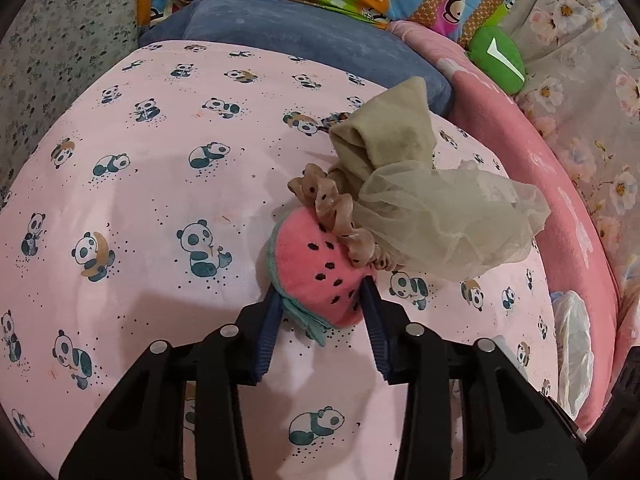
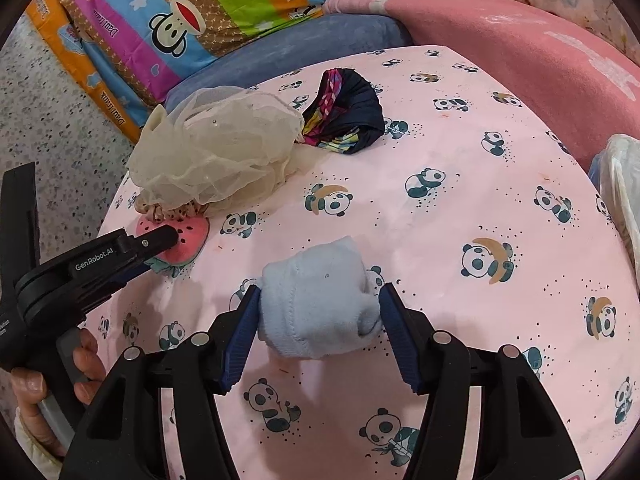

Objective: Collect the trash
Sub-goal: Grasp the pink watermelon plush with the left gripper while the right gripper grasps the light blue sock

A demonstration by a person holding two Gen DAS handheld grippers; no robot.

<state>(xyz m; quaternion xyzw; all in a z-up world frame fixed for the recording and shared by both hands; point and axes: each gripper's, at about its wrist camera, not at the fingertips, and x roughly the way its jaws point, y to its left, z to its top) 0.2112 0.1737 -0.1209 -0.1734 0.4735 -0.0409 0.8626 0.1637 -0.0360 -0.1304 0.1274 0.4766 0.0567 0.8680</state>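
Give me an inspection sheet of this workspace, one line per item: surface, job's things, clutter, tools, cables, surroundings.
Surface: panda sheet, pink, flat.
Job's things: watermelon plush between the left tool's fingers; blue sock, rolled, between the right tool's fingers.
Clutter: mesh pouf and scrunchie touching the plush; khaki cloth behind them; dark striped cloth; plastic bag at the sheet's edge.
Tools: left tool pads against the plush; right tool pads against the sock; both look gripped.
Cables: nothing seen.
Surroundings: blue cushion, pink blanket, striped monkey quilt, green pillow.
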